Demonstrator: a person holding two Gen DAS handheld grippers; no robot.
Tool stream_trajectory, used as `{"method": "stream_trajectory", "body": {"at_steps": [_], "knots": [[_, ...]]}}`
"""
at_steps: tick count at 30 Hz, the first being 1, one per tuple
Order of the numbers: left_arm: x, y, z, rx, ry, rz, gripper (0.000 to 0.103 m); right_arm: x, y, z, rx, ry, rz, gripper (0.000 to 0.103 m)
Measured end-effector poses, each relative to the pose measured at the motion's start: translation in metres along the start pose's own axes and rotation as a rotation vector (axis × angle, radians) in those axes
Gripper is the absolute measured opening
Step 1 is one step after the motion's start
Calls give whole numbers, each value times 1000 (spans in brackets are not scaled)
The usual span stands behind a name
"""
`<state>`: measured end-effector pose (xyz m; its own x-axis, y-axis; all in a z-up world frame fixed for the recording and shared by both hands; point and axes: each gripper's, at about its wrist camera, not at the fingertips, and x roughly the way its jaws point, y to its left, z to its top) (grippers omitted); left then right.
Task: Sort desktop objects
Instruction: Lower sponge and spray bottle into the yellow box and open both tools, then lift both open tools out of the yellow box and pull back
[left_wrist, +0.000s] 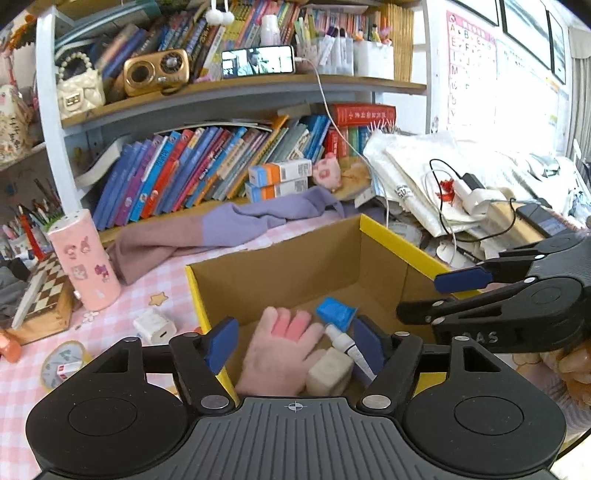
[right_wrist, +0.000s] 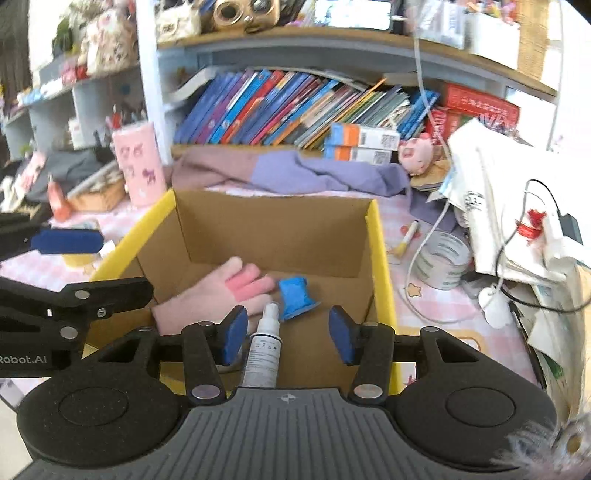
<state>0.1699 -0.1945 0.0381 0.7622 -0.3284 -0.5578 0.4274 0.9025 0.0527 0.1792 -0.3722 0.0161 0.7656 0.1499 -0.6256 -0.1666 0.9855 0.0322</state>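
A cardboard box with yellow rim (left_wrist: 388, 236) (right_wrist: 380, 258) stands on the pink checked desk. Inside lie a pink glove (left_wrist: 280, 350) (right_wrist: 207, 299), a blue crumpled packet (left_wrist: 336, 312) (right_wrist: 293, 297), a white spray bottle (left_wrist: 351, 350) (right_wrist: 264, 347) and a cream block (left_wrist: 328, 373). My left gripper (left_wrist: 295, 343) is open above the box's near left corner, empty. My right gripper (right_wrist: 288, 336) is open over the box; the spray bottle lies loose between its fingers. It also shows in the left wrist view (left_wrist: 461, 295).
On the desk to the left are a white charger (left_wrist: 155, 325), a pink cylinder (left_wrist: 85, 258) (right_wrist: 140, 166) and a chess box (left_wrist: 40, 295). A purple cloth (left_wrist: 229, 225) lies behind the box. Tape rolls (right_wrist: 443, 262), a marker (right_wrist: 406, 236), cables and white bags (right_wrist: 509, 206) crowd the right.
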Motion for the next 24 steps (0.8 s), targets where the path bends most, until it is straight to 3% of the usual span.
{"method": "stream_trajectory", "body": {"at_steps": [14, 24], "knots": [[-43, 4, -30, -71, -16, 45, 77, -53, 17, -28, 31, -120, -75, 48], [-63, 21, -57, -65, 13, 18, 78, -73, 45, -56, 59, -80, -133, 48]]}}
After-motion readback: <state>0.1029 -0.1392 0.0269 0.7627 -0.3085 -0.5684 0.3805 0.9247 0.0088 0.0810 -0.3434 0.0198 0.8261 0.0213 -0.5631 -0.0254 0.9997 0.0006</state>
